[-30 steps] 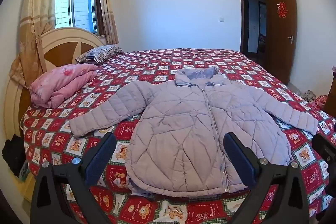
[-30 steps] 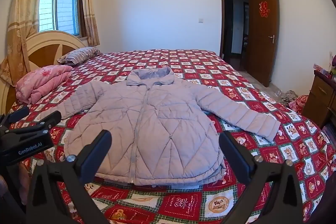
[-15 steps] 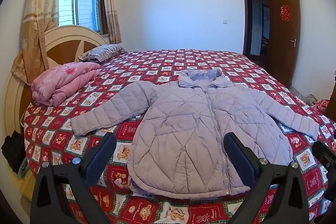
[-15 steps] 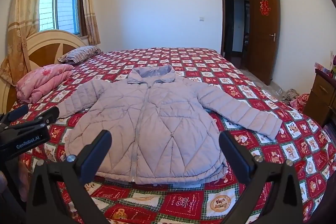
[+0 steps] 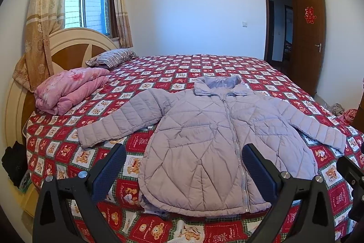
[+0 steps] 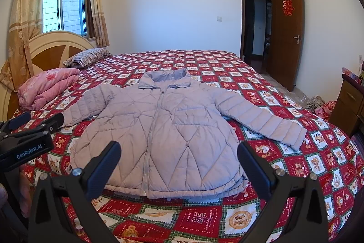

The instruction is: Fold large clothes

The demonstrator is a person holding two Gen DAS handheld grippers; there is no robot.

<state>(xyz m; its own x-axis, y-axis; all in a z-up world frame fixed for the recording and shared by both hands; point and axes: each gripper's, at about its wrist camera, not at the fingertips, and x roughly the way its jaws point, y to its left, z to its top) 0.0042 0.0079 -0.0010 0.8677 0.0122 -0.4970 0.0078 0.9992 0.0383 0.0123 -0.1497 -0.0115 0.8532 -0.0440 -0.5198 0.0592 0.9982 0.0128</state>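
A lilac quilted jacket lies flat and face up on a bed covered by a red patchwork spread printed with bears, its zip closed, its collar toward the far edge and its hem along the near edge. Both sleeves are spread outward: one cuff points to the headboard side, the other toward the side nearest the door.

The left gripper hovers above the near edge of the bed with its fingers wide apart and nothing between them, the jacket's hem framed in the gap. The right gripper hangs in much the same place beside it, likewise spread wide and holding nothing; in its view the left gripper's black body (marked "GenRobot.AI") shows at the left edge, over the headboard-side part of the spread. Neither gripper touches the jacket.

At the head of the bed, a folded pink quilt rests against the rounded wooden headboard, with a striped pillow just beyond it toward the far corner. A curtained window sits above the headboard, and a brown door bearing a red paper decoration stands open in the far wall's right-hand corner.
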